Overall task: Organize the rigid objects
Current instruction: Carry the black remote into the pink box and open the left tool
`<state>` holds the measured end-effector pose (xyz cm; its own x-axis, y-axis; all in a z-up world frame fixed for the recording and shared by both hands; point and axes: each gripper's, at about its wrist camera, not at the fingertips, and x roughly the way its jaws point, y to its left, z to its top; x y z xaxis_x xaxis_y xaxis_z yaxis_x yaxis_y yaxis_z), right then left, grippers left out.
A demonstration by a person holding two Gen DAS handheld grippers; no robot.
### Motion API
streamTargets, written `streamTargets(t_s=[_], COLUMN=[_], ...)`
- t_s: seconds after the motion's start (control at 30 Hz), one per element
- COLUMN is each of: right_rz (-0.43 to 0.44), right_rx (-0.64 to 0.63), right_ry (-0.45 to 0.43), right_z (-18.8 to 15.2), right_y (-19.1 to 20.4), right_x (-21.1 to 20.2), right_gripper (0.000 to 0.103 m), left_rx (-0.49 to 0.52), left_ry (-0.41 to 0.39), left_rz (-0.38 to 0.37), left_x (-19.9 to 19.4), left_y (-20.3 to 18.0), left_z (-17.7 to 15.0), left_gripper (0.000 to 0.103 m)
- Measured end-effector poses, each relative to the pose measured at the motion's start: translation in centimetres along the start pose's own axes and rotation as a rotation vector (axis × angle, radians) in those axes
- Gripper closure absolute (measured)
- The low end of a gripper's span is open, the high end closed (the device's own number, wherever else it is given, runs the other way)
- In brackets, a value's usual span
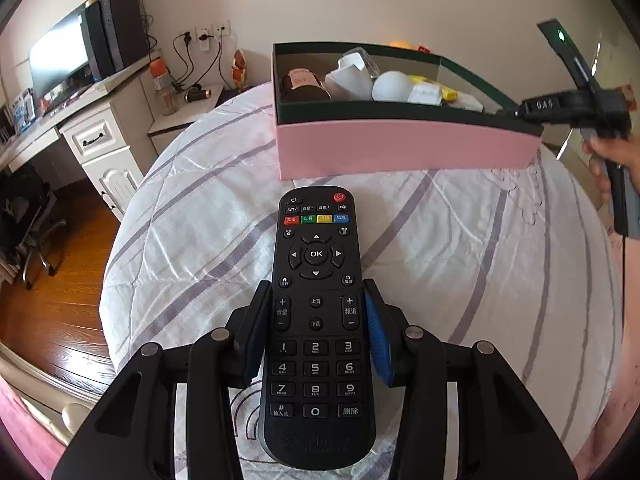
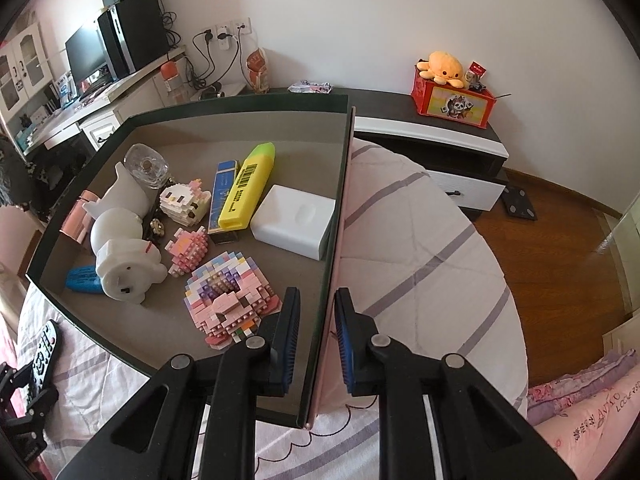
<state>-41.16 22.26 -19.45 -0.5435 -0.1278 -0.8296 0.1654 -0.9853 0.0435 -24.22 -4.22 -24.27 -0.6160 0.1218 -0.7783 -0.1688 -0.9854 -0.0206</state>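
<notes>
Two claws are working: the left gripper (image 1: 316,332) is clamping the stiff, light, slippery remote control (image 1: 316,320) by its long side edges, while the right gripper (image 2: 318,344) is pinching the pink box (image 2: 340,240) wall between its fingers.

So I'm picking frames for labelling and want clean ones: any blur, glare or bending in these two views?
Left wrist view: sharp, the remote has readable buttons; the monitor is washed out by glare; the box edges bow from the fisheye. Right wrist view: also sharp, even daylight, soft shadows inside the box; dark corners in both.
</notes>
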Motion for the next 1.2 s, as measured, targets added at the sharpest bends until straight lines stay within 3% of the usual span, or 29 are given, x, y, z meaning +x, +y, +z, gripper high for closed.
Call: streamTargets(t_s=[0.73,1.2], right_rz=[-0.018,-0.020], right_rx=[-0.023,-0.028], right_ry=[0.010,0.023], right_z=[0.1,0.1], right_y=[0.2,0.2], right_x=[-0.5,-0.7], right_gripper=[0.092,0.092], left_rx=[0.032,0.094], left_ry=[-0.092,-0.135], left_rz=[0.028,0.038], left_x=[-4.0,-3.7], left_y=[0.8,0.6], left_z=[2.5,8.5], left_gripper=[0.059,0.059])
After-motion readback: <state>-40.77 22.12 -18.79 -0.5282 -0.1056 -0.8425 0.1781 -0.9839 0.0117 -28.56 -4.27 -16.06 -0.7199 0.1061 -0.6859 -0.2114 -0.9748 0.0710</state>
